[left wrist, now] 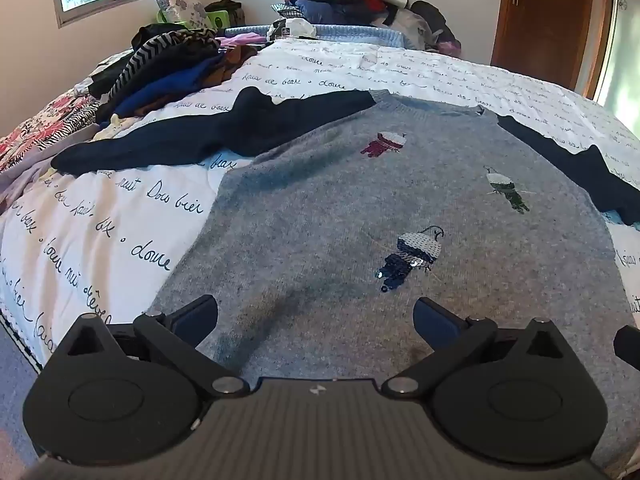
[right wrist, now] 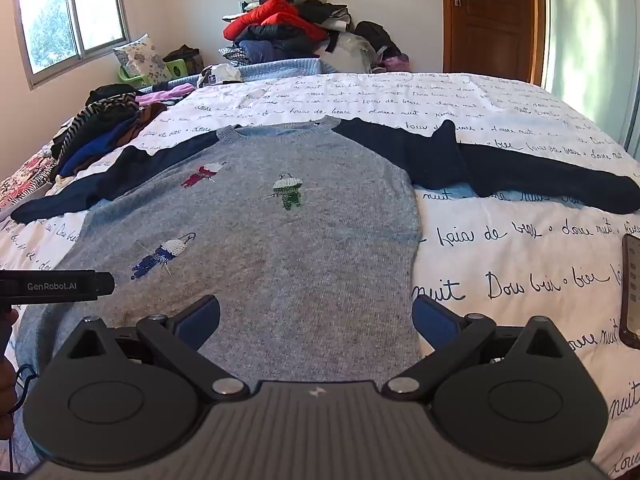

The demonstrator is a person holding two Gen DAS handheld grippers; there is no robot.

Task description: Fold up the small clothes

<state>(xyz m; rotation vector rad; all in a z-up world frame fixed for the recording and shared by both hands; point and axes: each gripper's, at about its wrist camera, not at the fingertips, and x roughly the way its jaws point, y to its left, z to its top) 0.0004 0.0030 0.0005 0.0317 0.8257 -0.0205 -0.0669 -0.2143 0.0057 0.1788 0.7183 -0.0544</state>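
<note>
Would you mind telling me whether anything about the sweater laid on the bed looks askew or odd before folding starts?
The grey sweater lies flat, face up. Only its navy sleeves are untidy: the right-hand sleeve is bunched into a peak near the shoulder, and the left-hand sleeve has a similar hump. A phone lies on the bedspread beside it.

One grey sweater (right wrist: 248, 248) with two navy sleeves (right wrist: 500, 168) and three stitched figures (right wrist: 289, 191). Two grippers (right wrist: 316, 320), one phone (right wrist: 632, 292) at three o'clock.
</note>
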